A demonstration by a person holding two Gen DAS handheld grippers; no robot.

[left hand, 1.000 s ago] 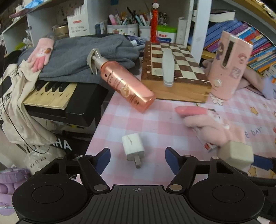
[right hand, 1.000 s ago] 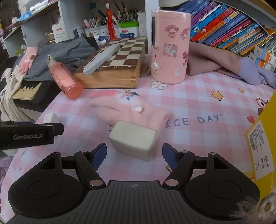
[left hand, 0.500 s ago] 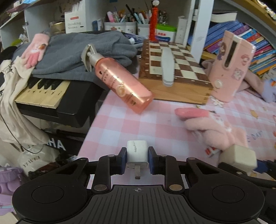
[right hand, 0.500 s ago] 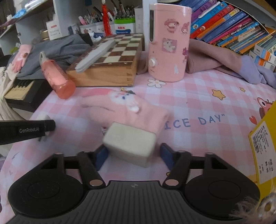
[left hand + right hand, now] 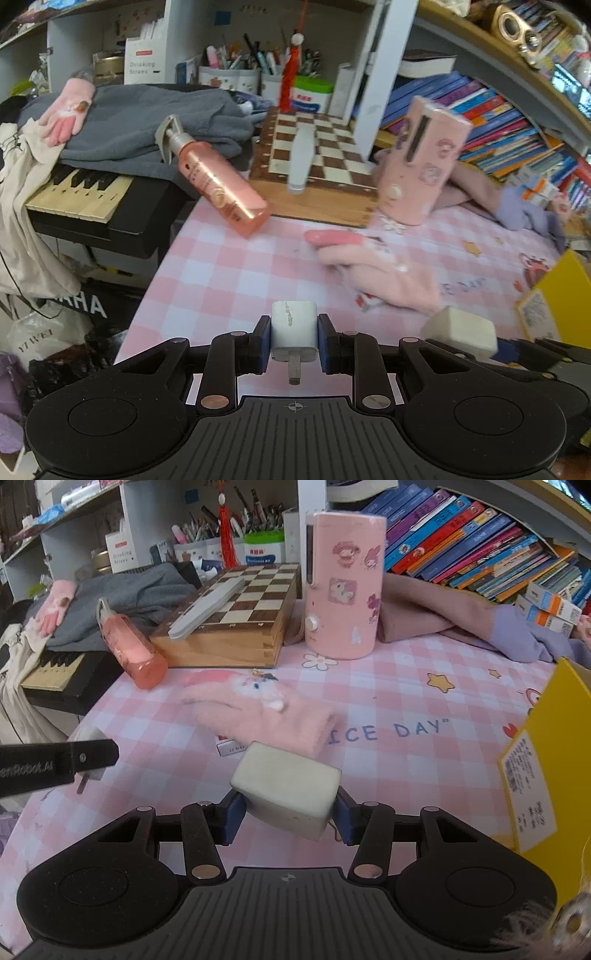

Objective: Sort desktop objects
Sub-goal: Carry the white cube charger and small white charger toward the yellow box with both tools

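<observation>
— Both sets of fingers have closed in since a second ago, when they stood spread around their things. What does the left gripper (image 5: 294,345) have now?

— Its fingers (image 5: 263,343) pinch a white charger (image 5: 294,328) by its sides, prongs pointing back toward the camera. Charger sits low over the near left edge of the pink checked worktop (image 5: 221,273).

— What's behind it, going left to right?

— Piano keys (image 5: 79,194) off the worktop's left edge under a grey cloth (image 5: 147,122), with a pink glove (image 5: 66,110) on the cloth. Then a pink spray bottle (image 5: 218,188) leaning against the keyboard, base on the worktop. Then a chessboard box (image 5: 317,177) with a white case (image 5: 301,162) lying on it, and an upright pink canister (image 5: 421,158) just right of the box.

— And the right gripper (image 5: 290,818)?

— Its fingers (image 5: 232,814) are closing on a cream block (image 5: 286,786), pads against both its ends. Block is tilted, just in front of a second pink glove (image 5: 258,709) lying flat mid-worktop. A yellow box (image 5: 546,760) stands at the far right.
</observation>
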